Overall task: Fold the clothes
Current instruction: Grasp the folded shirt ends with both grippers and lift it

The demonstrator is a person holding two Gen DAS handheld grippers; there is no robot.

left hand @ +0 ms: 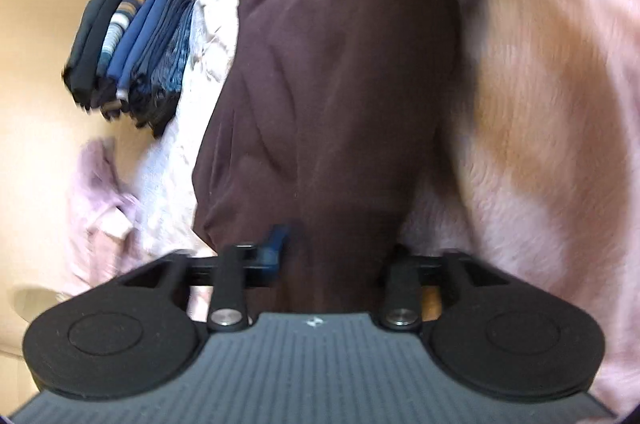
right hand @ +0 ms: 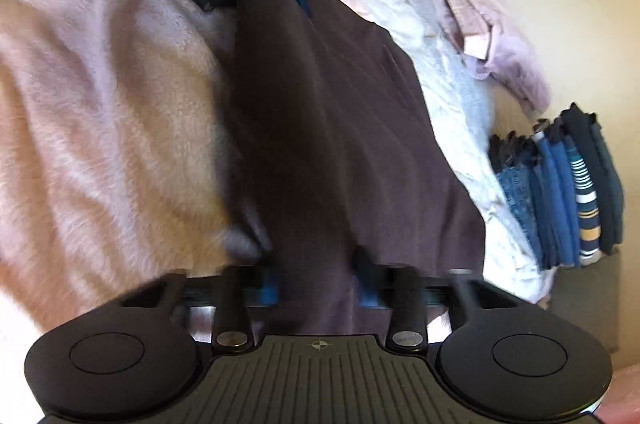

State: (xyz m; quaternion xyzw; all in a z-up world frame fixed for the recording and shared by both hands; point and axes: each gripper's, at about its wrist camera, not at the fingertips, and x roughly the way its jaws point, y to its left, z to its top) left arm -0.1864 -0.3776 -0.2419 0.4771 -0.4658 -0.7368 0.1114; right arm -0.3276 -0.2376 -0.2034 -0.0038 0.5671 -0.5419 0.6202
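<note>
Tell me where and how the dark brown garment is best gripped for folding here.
Probably at its two opposite ends, one gripper on each, coming in along its length. The dark brown garment is stretched in a long band over the pink blanket; the left gripper and right gripper each already have an end between their fingers, facing each other.

A bed is covered by a fuzzy pink blanket (right hand: 100, 96). On it lies a dark brown garment (right hand: 340, 128); just beside that is a crumpled white sheet (right hand: 440, 72), then a lilac garment (right hand: 504, 36) and 1 stack of folded blue clothes (right hand: 568, 192).
</note>
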